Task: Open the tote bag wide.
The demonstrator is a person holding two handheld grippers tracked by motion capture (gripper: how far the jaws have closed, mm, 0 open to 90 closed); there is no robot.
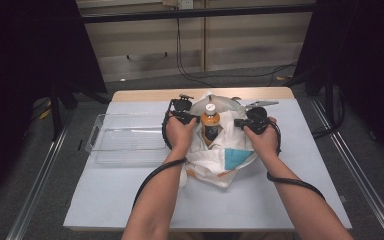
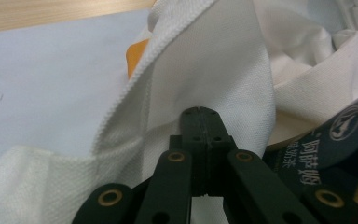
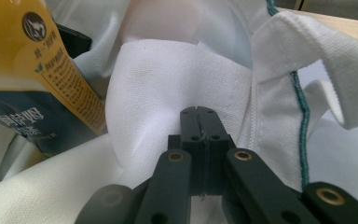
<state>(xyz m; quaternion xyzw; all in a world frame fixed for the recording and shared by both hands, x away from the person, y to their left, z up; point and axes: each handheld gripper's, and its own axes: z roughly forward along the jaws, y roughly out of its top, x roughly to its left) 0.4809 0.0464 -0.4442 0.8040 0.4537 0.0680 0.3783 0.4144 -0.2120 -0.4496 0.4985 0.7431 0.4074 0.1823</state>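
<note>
Both grippers, left gripper (image 1: 196, 118) and right gripper (image 1: 236, 122), clamp the white tote bag (image 1: 215, 162) either side of the bottle (image 1: 210, 122); you're holding its mouth apart, so next peel the cloth down evenly.

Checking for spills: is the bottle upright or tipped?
Upright. The bottle stands in the bag, cap on top, between both grippers.

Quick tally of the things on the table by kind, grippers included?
Cloth bag: 1
Bottle: 1
Clear plastic bin: 1
Grippers: 2, the left gripper and the right gripper, each shut on the bag's cloth
Total: 5
</note>
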